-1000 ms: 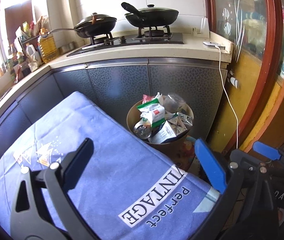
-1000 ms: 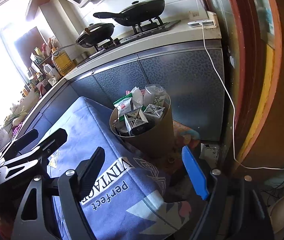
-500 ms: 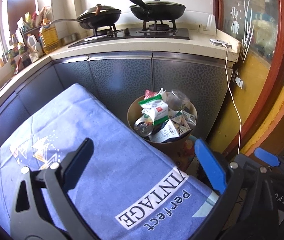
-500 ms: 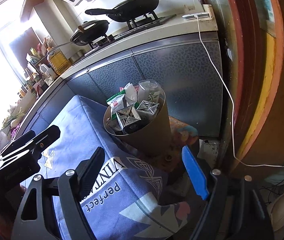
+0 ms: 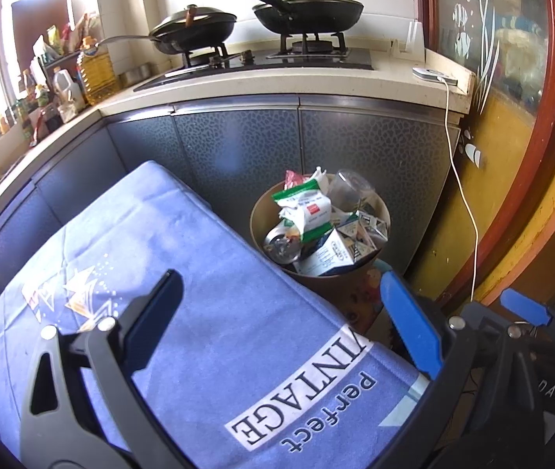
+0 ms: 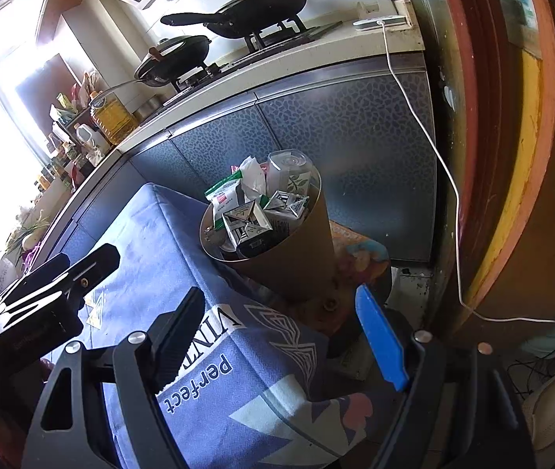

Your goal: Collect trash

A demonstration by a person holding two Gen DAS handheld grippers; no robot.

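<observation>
So the brown trash bin [image 5: 318, 230] by the far cabinets, just past the blue cloth [image 5: 168, 273], is stuffed with cartons [image 6: 247, 224], a green-white packet [image 5: 305, 205], a can [image 5: 282, 243] and a clear cup [image 6: 290, 170]. Left tongs [image 5: 283, 322] and right tongs [image 6: 281, 336] both gape wide, holding nothing.

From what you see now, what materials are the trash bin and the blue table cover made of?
The trash bin looks like thin metal: brown matte outside, shiny reflective inner rim. It could also be coated plastic. The blue table cover appears to be soft woven cloth, with a matte, slightly fuzzy surface, printed letters and folds at its edges.
</observation>
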